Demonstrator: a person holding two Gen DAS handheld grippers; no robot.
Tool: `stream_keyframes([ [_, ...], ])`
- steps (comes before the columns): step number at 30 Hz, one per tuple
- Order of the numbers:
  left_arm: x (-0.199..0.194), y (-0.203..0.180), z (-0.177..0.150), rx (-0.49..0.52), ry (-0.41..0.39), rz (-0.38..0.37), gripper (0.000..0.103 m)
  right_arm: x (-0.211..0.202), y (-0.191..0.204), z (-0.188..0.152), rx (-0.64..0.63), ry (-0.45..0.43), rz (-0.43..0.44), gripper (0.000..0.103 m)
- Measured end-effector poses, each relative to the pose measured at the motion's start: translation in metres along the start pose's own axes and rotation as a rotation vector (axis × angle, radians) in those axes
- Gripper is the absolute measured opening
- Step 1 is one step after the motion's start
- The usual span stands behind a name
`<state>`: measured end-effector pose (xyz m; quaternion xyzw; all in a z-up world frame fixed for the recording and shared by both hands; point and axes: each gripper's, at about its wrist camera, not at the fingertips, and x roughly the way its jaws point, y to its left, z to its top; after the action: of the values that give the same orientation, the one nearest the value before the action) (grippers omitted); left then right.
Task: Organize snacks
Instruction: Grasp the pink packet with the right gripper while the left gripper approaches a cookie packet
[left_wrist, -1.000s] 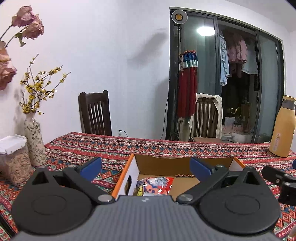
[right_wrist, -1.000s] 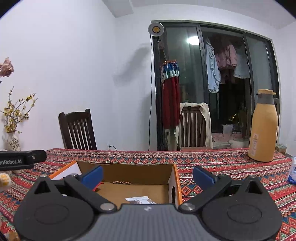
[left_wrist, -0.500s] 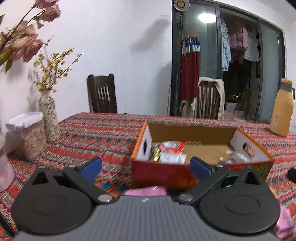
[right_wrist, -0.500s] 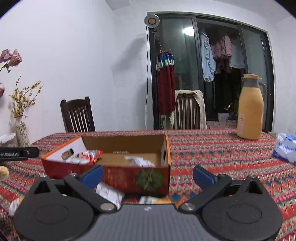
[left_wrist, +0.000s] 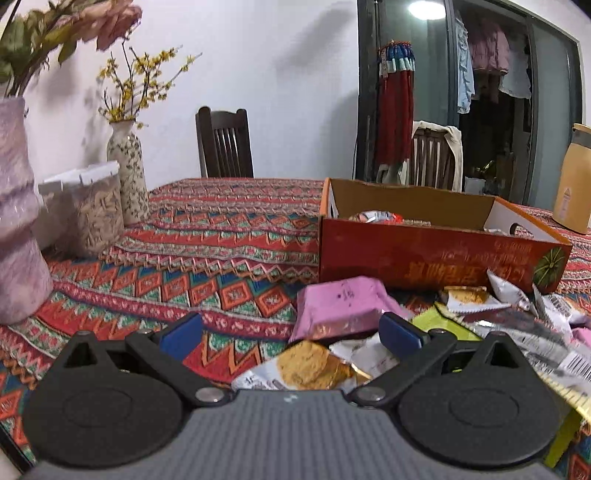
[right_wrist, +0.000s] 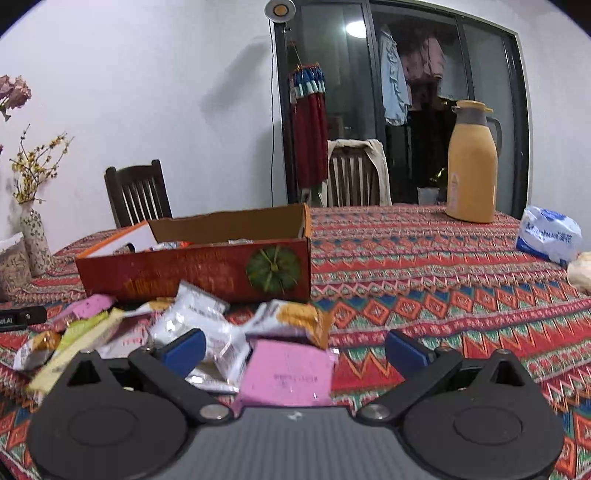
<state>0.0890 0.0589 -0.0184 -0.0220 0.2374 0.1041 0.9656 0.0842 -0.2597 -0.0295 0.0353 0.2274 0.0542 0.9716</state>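
We saw the surface (right_wrist: 424, 266), spread with a red patterned cloth, filling both views. On it stood a long open cardboard box (left_wrist: 436, 254), red on its near wall with a green pumpkin printed at one end, and a few packets (left_wrist: 376, 216) showed above its rim. Near the far right edge stood a tall yellow jug (right_wrist: 471, 166), with a white and blue bag (right_wrist: 548, 240) closer to us on the right. At the left stood a speckled vase (left_wrist: 127, 173) with yellow sprigs, beside a lidded clear container (left_wrist: 92, 210). In front of the box, loose snacks (right_wrist: 199, 325) lay in a heap on the cloth. Our left gripper (left_wrist: 290, 334) hung low over them with its jaws wide apart, holding nothing, a pink packet (left_wrist: 341, 308) just ahead. Our right gripper (right_wrist: 295, 349) was likewise spread wide and empty, with another pink packet (right_wrist: 290, 373) lying between its fingers.
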Motion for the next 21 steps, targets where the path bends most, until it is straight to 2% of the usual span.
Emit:
stream_keyframes([
  [8,-0.005,0.003,-0.005,-0.025,-0.031,-0.025,0.103,-0.001,-0.001,-0.011,-0.001,0.039,-0.021,0.103],
  [15,-0.005,0.002,-0.006,-0.023,-0.040,-0.036,0.103,0.022,0.005,-0.007,-0.021,0.083,-0.031,0.102],
  [16,-0.005,0.001,-0.006,-0.019,-0.041,-0.039,0.103,0.026,0.005,-0.005,-0.022,0.089,-0.032,0.100],
  [21,-0.004,-0.001,-0.007,-0.012,-0.041,-0.042,0.103,0.055,0.002,0.003,0.000,0.177,-0.023,0.077],
])
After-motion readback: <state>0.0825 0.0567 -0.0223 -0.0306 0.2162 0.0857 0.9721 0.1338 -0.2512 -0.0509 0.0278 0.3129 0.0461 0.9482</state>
